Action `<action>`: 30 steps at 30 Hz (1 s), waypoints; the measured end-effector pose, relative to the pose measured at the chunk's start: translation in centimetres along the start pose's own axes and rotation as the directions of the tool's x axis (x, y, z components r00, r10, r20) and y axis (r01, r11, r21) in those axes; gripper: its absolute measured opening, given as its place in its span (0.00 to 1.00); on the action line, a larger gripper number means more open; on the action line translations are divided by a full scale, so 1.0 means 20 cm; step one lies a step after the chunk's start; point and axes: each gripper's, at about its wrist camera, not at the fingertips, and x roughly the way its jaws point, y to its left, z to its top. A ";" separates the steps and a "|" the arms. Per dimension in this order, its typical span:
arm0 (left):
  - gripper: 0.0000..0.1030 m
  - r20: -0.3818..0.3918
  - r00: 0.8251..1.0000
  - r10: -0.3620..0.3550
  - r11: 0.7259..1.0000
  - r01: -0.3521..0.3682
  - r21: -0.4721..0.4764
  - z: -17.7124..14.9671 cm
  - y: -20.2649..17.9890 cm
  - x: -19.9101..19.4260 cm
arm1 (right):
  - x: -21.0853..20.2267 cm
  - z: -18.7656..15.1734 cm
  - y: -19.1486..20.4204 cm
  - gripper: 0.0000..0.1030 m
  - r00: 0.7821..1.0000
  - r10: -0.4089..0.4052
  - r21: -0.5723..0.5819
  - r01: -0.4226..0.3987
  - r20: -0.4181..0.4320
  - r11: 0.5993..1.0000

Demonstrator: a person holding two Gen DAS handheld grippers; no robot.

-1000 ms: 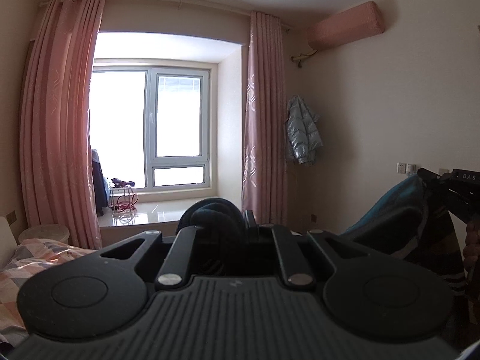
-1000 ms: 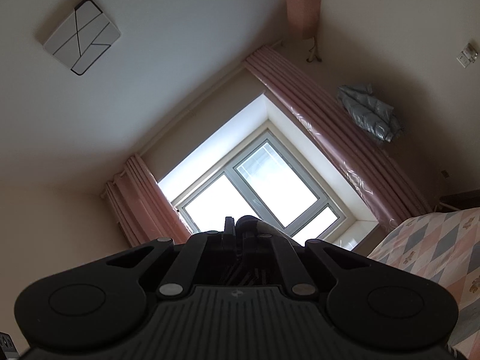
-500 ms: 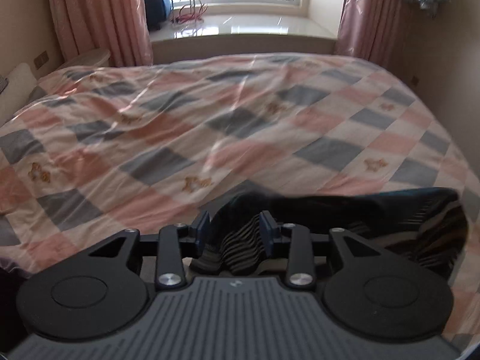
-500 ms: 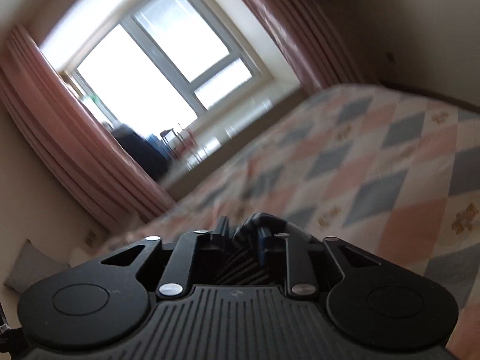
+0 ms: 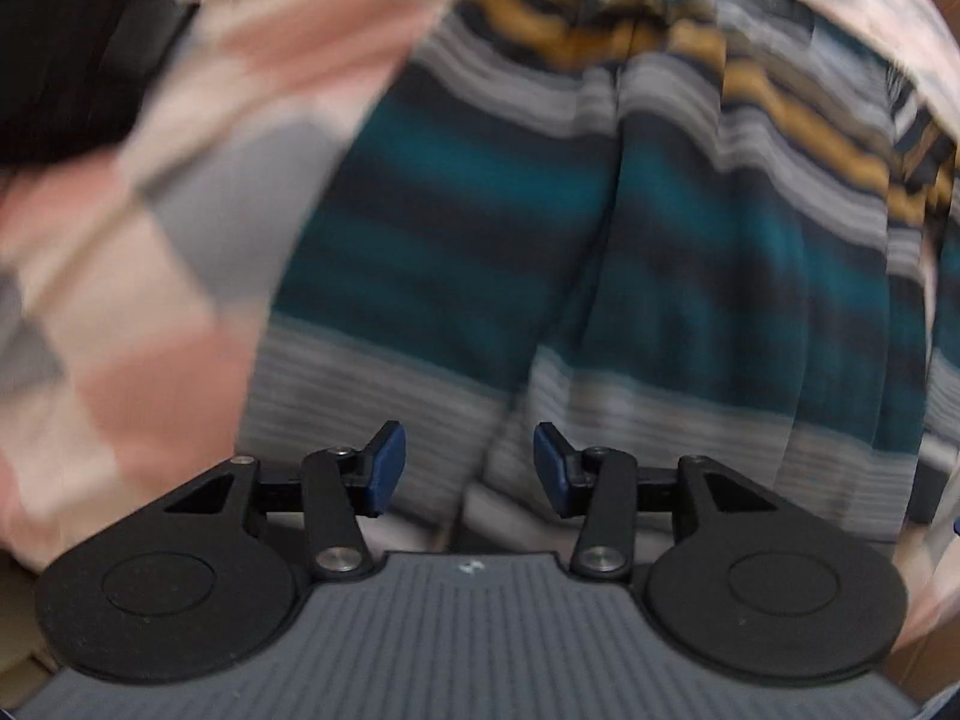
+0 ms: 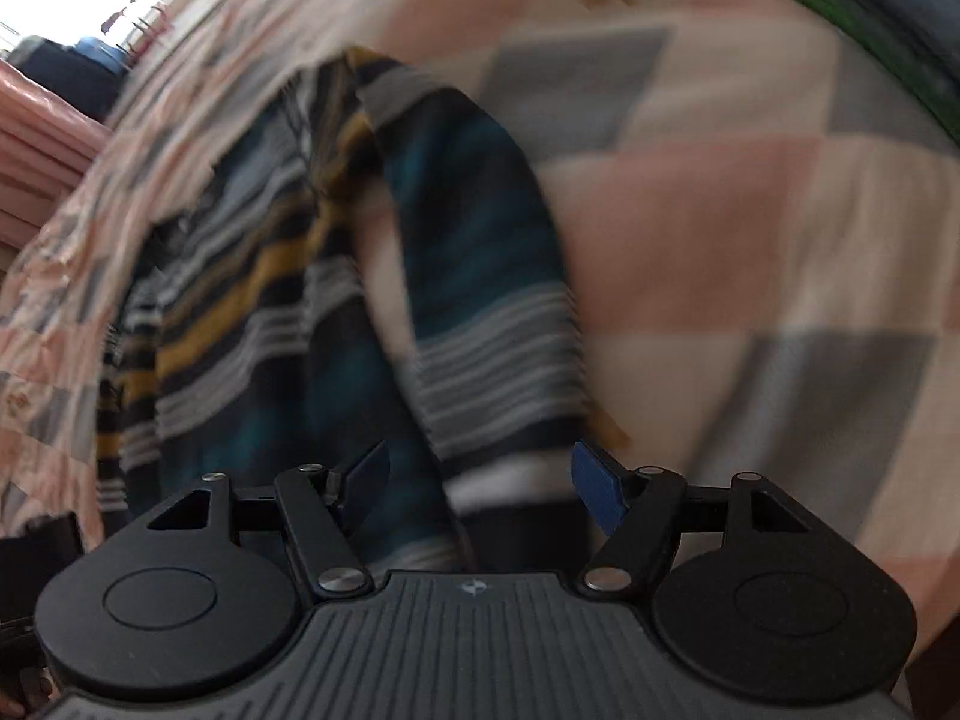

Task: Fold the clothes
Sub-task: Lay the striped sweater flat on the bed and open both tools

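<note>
- The striped garment (image 5: pixel 540 228) lies spread on the checked bedspread (image 5: pixel 150 324), teal, grey and mustard bands running across it; in the right wrist view it (image 6: pixel 288 300) stretches away toward the window end of the bed, rumpled, with 1 long crease down the middle and a strip of bedspread showing through a gap in it.
- The left gripper (image 5: pixel 465 468) points down over the near hem; its jaws are opening, blue pads clear of the cloth, nothing pinched between them.
- The right gripper (image 6: pixel 480 483) is tilted over the other near corner; its jaws are opening too, wider, and the hem lies between them but is not pressed.
- Judged from this, the laying-out step is about finished: the garment is down on the bed and let go; no fold can be seen yet.
- Left to do, as I read it: smooth the wrinkles, bring the sides in, fold the length over; both views are blurred, so finer detail cannot be told.
- A dark pile (image 6: pixel 888 12) sits at the far right of the bed; whether it is folded clothing I cannot tell.
</note>
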 end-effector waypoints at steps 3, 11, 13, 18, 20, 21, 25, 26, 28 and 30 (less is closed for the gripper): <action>0.40 -0.013 0.999 -0.029 1.000 0.029 0.011 -0.07 -0.04 -0.03 | -0.03 -0.14 -0.08 0.68 1.000 -0.002 -0.004 0.002 -0.030 1.000; 0.43 0.031 0.987 -0.160 0.975 0.153 0.162 -0.07 -0.27 -0.16 | 0.13 -0.10 0.09 0.68 0.998 -0.026 -0.109 0.020 -0.056 0.994; 0.43 0.025 0.986 -0.163 0.973 0.156 0.172 -0.09 -0.32 -0.17 | 0.16 -0.09 0.13 0.63 0.996 -0.065 -0.160 0.054 -0.063 0.986; 0.43 0.018 0.987 -0.158 0.970 0.152 0.188 -0.14 -0.35 -0.21 | 0.10 -0.05 0.12 0.08 0.998 -0.019 -0.170 0.009 -0.058 0.985; 0.43 0.025 0.986 -0.166 0.970 0.158 0.183 -0.15 -0.33 -0.23 | -0.03 0.01 0.04 0.07 0.998 0.054 -0.105 -0.056 -0.017 0.993; 0.43 0.030 0.985 -0.172 0.970 0.164 0.181 -0.15 -0.31 -0.24 | -0.09 0.05 0.00 0.07 0.996 0.090 -0.070 -0.090 0.007 0.994; 0.43 0.064 0.980 -0.188 0.961 0.171 0.217 -0.14 -0.33 -0.29 | -0.45 0.29 -0.33 0.07 0.958 0.161 0.195 -0.209 0.236 0.958; 0.43 0.074 0.979 -0.189 0.959 0.168 0.230 -0.14 -0.33 -0.30 | -0.53 0.35 -0.43 0.08 0.944 0.131 0.285 -0.221 0.304 0.933; 0.43 0.100 0.977 -0.189 0.953 0.157 0.260 -0.13 -0.37 -0.35 | -0.65 0.46 -0.64 0.29 0.907 -0.040 0.482 -0.184 0.418 0.857; 0.43 0.128 0.974 -0.185 0.949 0.143 0.282 -0.12 -0.40 -0.39 | -0.77 0.53 -0.73 0.32 0.868 -0.195 0.555 -0.107 0.457 0.825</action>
